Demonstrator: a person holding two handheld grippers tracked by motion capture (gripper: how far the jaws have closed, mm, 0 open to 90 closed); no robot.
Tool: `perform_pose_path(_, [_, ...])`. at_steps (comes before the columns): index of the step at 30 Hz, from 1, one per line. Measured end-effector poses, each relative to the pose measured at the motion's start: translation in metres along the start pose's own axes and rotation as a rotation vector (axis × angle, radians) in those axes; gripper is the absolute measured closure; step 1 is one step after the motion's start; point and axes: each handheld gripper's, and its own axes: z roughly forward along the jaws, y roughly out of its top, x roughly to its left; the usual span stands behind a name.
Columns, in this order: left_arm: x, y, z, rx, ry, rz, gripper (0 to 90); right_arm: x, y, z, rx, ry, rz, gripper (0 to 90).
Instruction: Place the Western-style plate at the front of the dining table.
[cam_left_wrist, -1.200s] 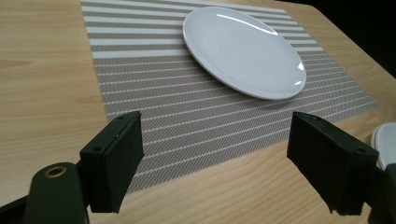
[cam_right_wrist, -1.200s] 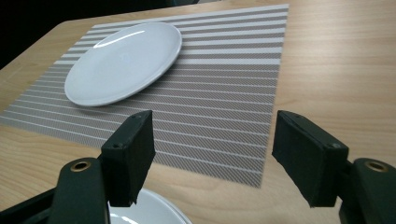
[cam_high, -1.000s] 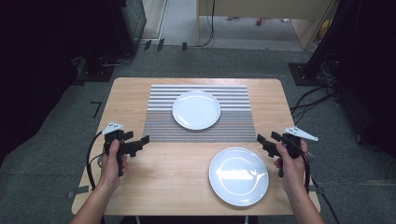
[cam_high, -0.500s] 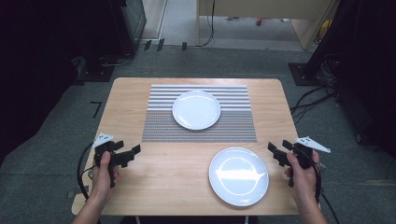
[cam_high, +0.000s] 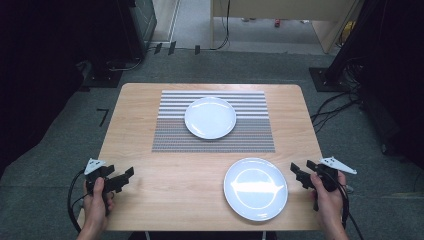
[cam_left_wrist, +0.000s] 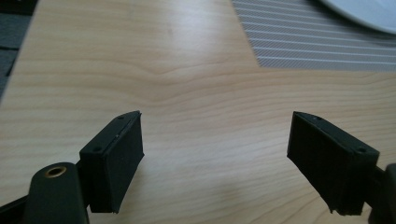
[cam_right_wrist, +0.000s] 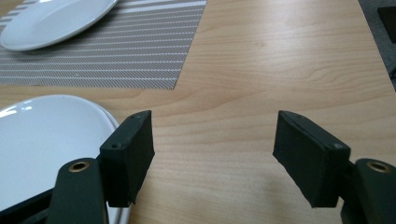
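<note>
— Two white plates sit on a pale wooden table (cam_high: 150, 130). Which would you like placed first?

— Start with the far one.

— From the high view, the far plate (cam_high: 210, 117) rests on a grey striped placemat (cam_high: 170, 135) toward the back of the table, roughly centred on the mat's upper half. The near plate (cam_high: 255, 188) lies on bare wood, toward the front right, well apart from the first and clear of the mat.

— And the hands?

— A person's left hand (cam_high: 95, 202) comes in at the bottom left holding the left gripper (cam_high: 125, 178) over the front left corner of the table, pointing right. Its jaws stand wide apart with nothing between them; the left gripper view shows bare wood (cam_left_wrist: 196, 107) in the gap, with the mat's corner (cam_left_wrist: 317, 46) and a sliver of the far plate (cam_left_wrist: 364, 14) at the upper right.

— The other side?

— The right hand (cam_high: 327, 200) holds the right gripper (cam_high: 302, 172) at the front right edge, just beside the near plate's rim and pointing left. Its jaws are also wide and empty. In the right gripper view the near plate (cam_right_wrist: 51, 135) lies beside the jaw on the left side of that view; I cannot tell whether they touch. The mat (cam_right_wrist: 116, 51) and far plate (cam_right_wrist: 51, 21) lie beyond.

— Anything around the table?

— Grey carpet (cam_high: 60, 150) and dark cables (cam_high: 340, 110) on the floor at the right.
</note>
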Motion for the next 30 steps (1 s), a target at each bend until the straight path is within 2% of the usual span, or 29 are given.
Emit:
perform_pose_path(10, [0.02, -0.015, -0.015, 0.007, 0.094, -0.024, 18.2, -0.004, -0.011, -0.001, 0.03, -0.054, -0.041, 27.1])
perform_pose_path(12, [0.02, -0.017, -0.017, 0.017, 0.111, -0.011, 18.3, -0.004, -0.014, 0.0, 0.05, -0.07, -0.045, 26.5])
perform_pose_path(17, [0.017, -0.021, -0.015, 0.04, 0.121, 0.019, 18.1, -0.003, -0.023, 0.004, 0.107, -0.113, -0.067, 25.6])
perform_pose_path(21, [0.011, -0.022, -0.012, 0.047, 0.145, 0.069, 17.2, 0.001, -0.025, 0.004, 0.112, -0.144, -0.102, 25.3])
perform_pose_path(23, [0.007, -0.024, -0.011, 0.053, 0.17, 0.106, 17.1, 0.003, -0.028, 0.006, 0.103, -0.165, -0.139, 24.2])
perform_pose_path(24, [0.005, -0.025, -0.009, 0.056, 0.185, 0.127, 17.1, 0.003, -0.029, 0.006, 0.098, -0.167, -0.139, 24.2])
perform_pose_path(30, [0.004, -0.026, -0.008, 0.051, 0.174, 0.137, 14.9, 0.003, -0.029, 0.006, 0.101, -0.163, -0.141, 22.4])
